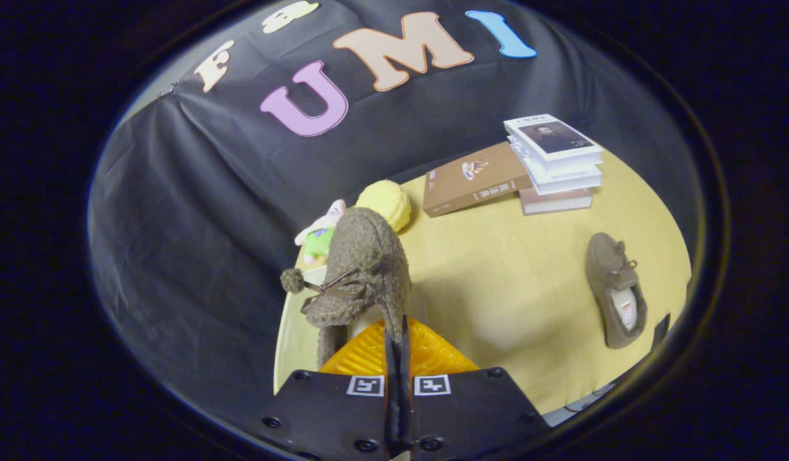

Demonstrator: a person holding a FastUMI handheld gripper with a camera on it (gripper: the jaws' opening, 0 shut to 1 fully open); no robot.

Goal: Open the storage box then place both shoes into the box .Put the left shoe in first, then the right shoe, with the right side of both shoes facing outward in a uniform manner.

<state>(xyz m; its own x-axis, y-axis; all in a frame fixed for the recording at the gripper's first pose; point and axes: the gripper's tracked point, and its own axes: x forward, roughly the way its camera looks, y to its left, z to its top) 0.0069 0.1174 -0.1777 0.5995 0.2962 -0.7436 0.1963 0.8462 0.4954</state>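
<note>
My gripper (pixel 398 333) is shut on the rim of a brown fuzzy shoe (pixel 362 269), which hangs lifted just ahead of the fingers with its toe pointing away and a pom-pom lace dangling beside it. The second brown shoe (pixel 615 291) lies on the yellow table (pixel 516 301) well off to the right of the fingers, its opening toward me. A pale edge (pixel 291 333) that may belong to the storage box shows under the held shoe; I cannot tell for certain.
A stack of books (pixel 558 160) and a brown book (pixel 474 179) lie at the table's far side. A yellow knitted ball (pixel 388 202) and a small plush toy (pixel 317 237) sit beyond the held shoe.
</note>
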